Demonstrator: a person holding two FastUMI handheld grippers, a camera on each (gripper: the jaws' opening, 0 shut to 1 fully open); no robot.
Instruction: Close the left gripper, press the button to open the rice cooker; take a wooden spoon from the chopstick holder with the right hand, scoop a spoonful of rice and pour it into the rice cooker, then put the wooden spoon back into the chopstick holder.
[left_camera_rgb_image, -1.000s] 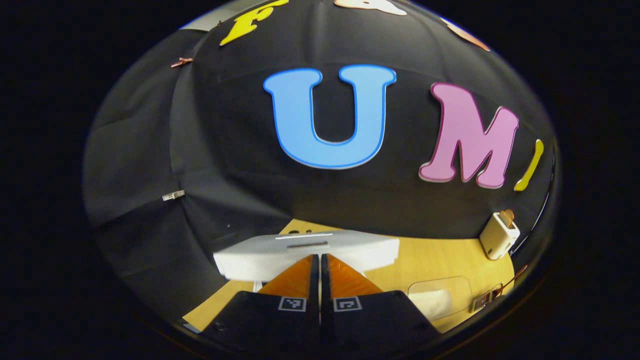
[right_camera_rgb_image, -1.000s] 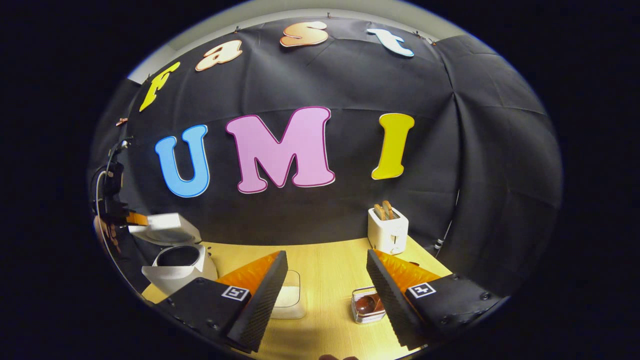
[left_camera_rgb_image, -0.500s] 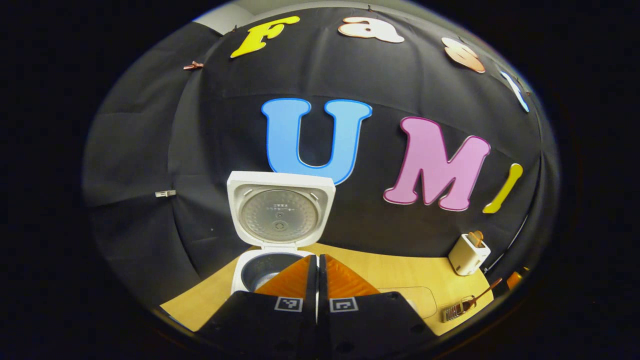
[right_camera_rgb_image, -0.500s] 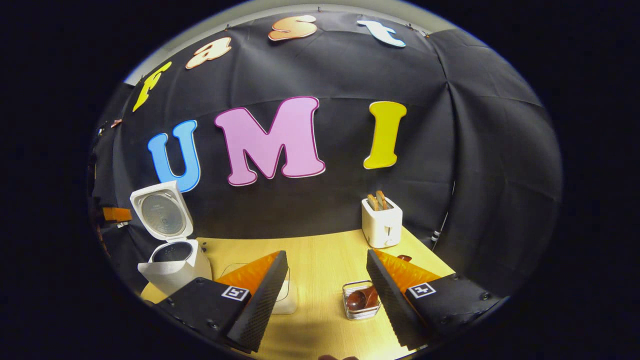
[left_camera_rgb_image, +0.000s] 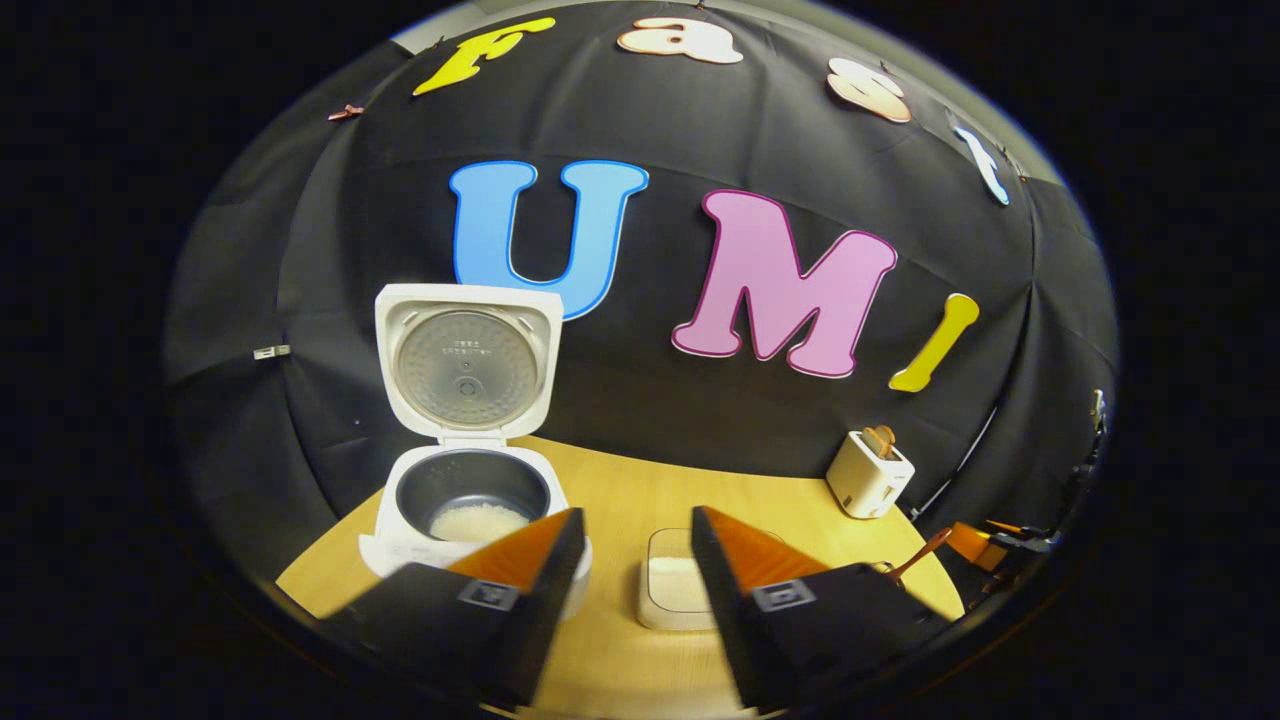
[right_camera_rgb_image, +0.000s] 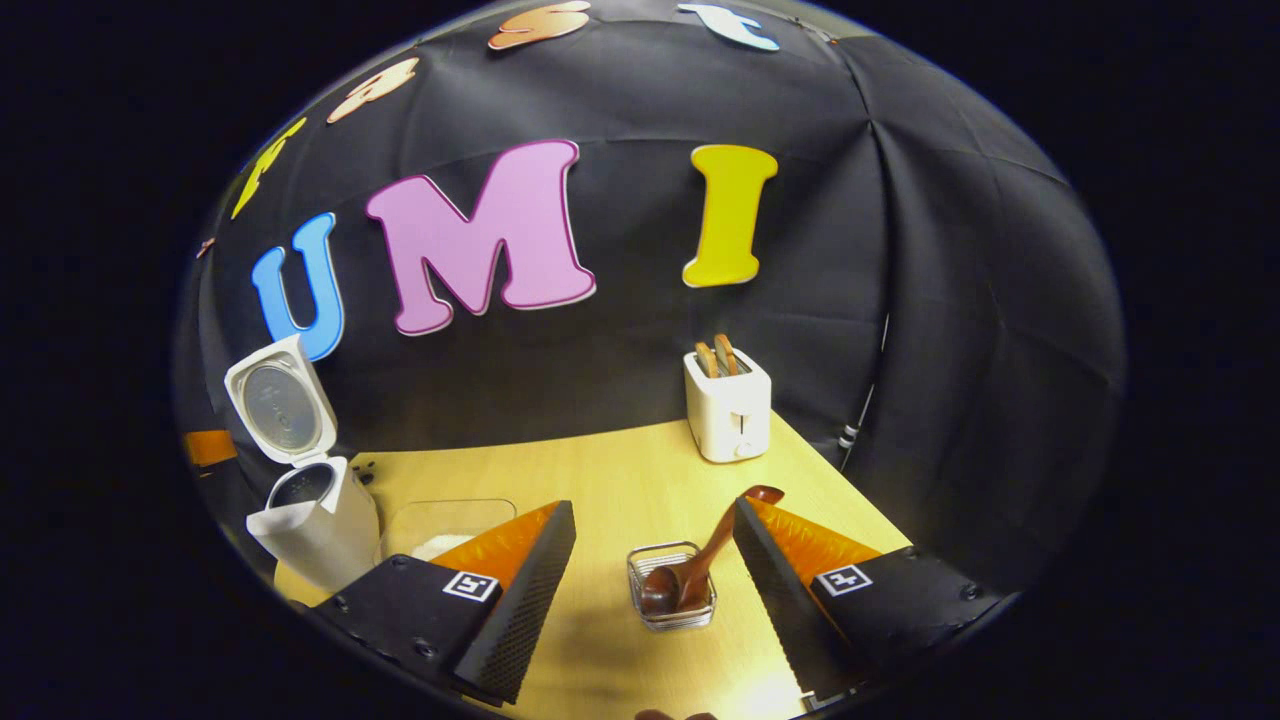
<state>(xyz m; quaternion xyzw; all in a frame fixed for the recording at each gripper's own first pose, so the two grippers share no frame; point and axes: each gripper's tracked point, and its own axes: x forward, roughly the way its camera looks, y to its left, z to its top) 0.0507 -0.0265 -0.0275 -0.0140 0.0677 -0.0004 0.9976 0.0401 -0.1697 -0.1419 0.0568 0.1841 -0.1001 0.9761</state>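
- Carrying everything, the tabletop (right_camera_rgb_image: 620, 470) holds the rice cooker (left_camera_rgb_image: 470, 500) near its left edge, lid (left_camera_rgb_image: 468, 360) standing fully up and the inner pot showing some rice, so the button-press step looks done.
- The toaster (right_camera_rgb_image: 727, 405) sits at the back edge, well apart from the cooker.
- The rice container (left_camera_rgb_image: 678, 592) lies near the front, just right of the cooker.
- The left tool (left_camera_rgb_image: 628, 560) hangs released, jaws apart, in front of the cooker.
- The right tool (right_camera_rgb_image: 655, 560) is released too, jaws spread above the chopstick holder (right_camera_rgb_image: 672, 590).
- The wooden spoon (right_camera_rgb_image: 700, 555) leans in that holder, bowl down, handle tilted toward the right finger.
- Next, I judge, the right tool should descend and clench on the handle.
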